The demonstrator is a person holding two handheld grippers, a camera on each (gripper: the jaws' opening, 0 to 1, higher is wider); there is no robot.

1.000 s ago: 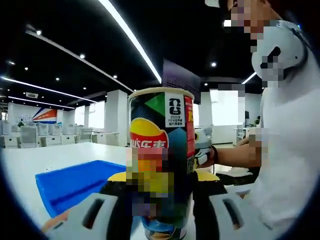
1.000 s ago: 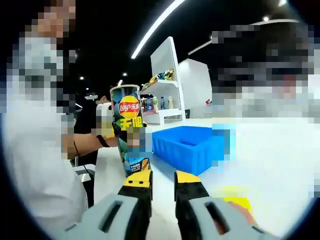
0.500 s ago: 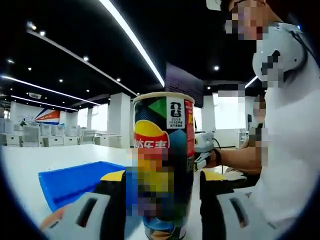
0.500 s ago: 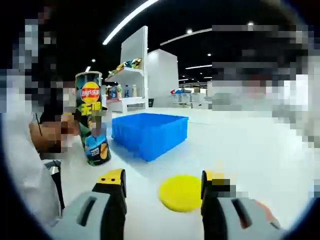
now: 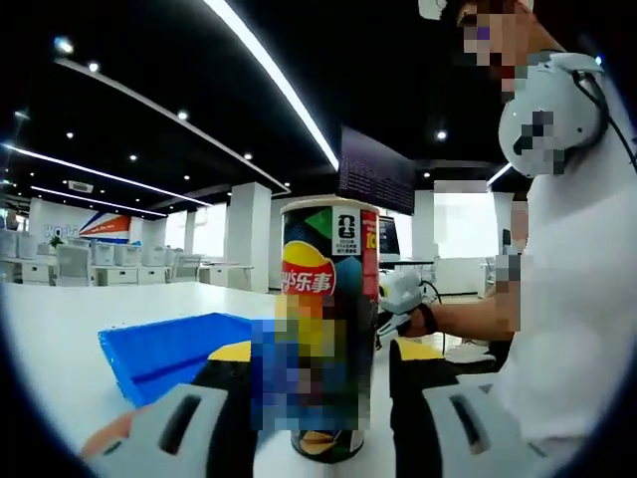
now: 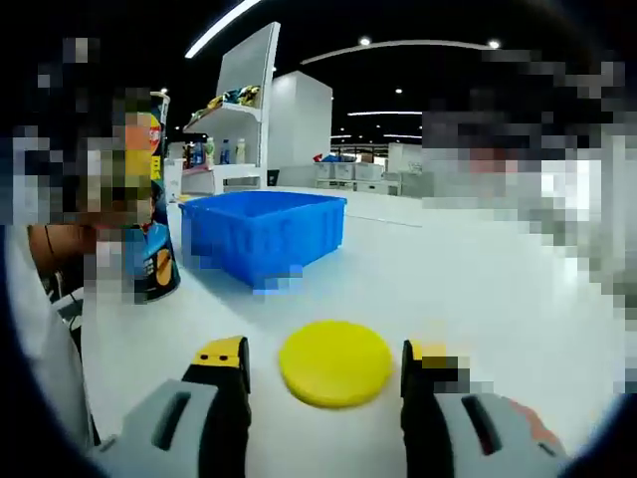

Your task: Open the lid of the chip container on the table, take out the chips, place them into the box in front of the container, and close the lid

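The chip can (image 5: 331, 299) stands upright on the white table (image 5: 60, 339), between the jaws of my left gripper (image 5: 323, 357). The jaws stand a little wider than the can, with a thin gap at the right one. The can's yellow lid (image 6: 335, 361) lies flat on the table between the fingertips of my open right gripper (image 6: 326, 358), touching neither jaw. The blue box (image 6: 264, 234) sits beyond the lid, with the can (image 6: 159, 271) to its left. In the left gripper view the blue box (image 5: 164, 349) lies left of the can.
A person in a white shirt (image 5: 567, 299) stands close at the right, a forearm (image 5: 463, 317) reaching in behind the can. Bare white table (image 6: 498, 299) stretches to the right of the lid. Shelves (image 6: 234, 139) and desks stand far behind.
The right gripper's jaws have spread and the yellow lid now lies on the table between them. The can looks smaller and farther in the left gripper view.
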